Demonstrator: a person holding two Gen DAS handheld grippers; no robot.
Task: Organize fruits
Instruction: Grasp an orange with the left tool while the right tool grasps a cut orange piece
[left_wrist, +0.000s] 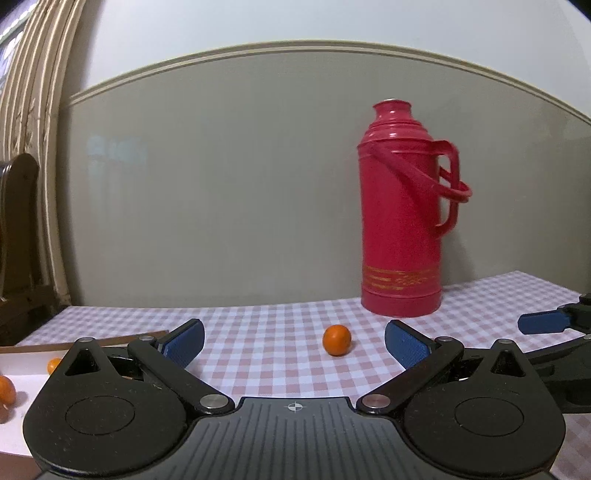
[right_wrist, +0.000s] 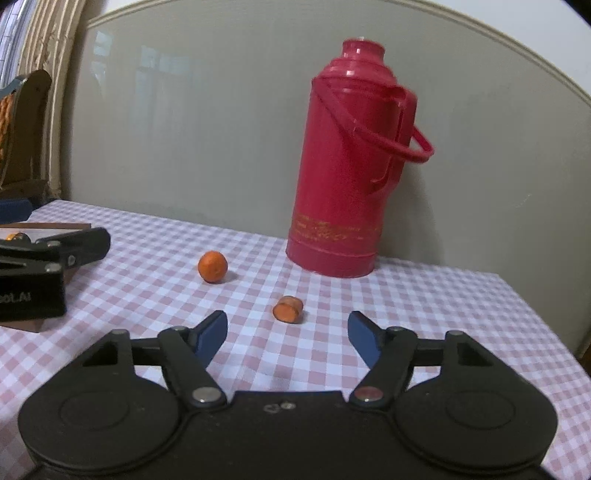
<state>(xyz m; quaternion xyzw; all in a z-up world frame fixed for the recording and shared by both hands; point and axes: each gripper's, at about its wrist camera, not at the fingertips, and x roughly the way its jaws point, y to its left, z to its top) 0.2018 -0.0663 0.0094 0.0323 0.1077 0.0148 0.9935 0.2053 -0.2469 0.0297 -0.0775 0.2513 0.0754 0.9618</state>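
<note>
A small round orange fruit (left_wrist: 336, 340) lies on the checked tablecloth, just ahead of my left gripper (left_wrist: 293, 341), which is open and empty. It also shows in the right wrist view (right_wrist: 212, 266). A second, flatter orange fruit (right_wrist: 288, 309) lies just ahead of my right gripper (right_wrist: 287, 334), which is open and empty. A shallow white box (left_wrist: 22, 363) at the left holds two more orange fruits (left_wrist: 6, 390), (left_wrist: 53, 364). The right gripper's blue fingertip (left_wrist: 543, 322) shows at the right edge of the left wrist view.
A tall red thermos (left_wrist: 404, 210) with a handle stands at the back of the table by the wall, also in the right wrist view (right_wrist: 351, 158). A dark wooden chair (left_wrist: 16, 236) stands at the left. The table's right edge (right_wrist: 535, 317) is near.
</note>
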